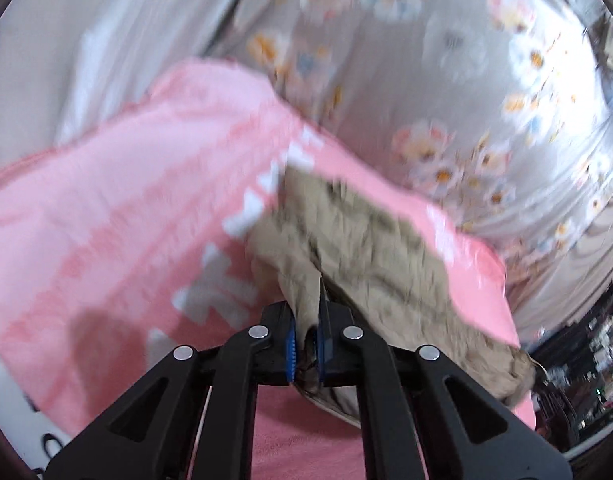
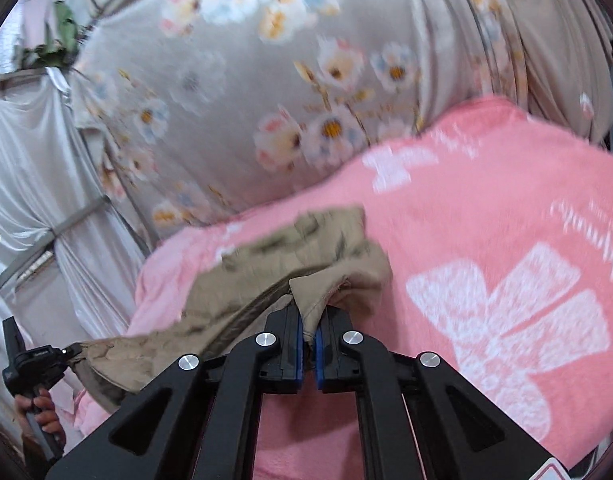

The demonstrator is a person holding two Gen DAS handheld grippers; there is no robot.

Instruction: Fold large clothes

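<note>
Both blurry; khaki garment [image 1: 370, 240] pinched.

One khaki garment [image 1: 370, 240], one pink towel [image 1: 126, 200], one floral sheet [image 1: 446, 80], two grippers [image 1: 306, 344].

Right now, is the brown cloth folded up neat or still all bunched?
Bunched. The brown cloth sags crumpled over the pink blanket, pinched by the left hand-held gripper and right hand-held gripper.
</note>
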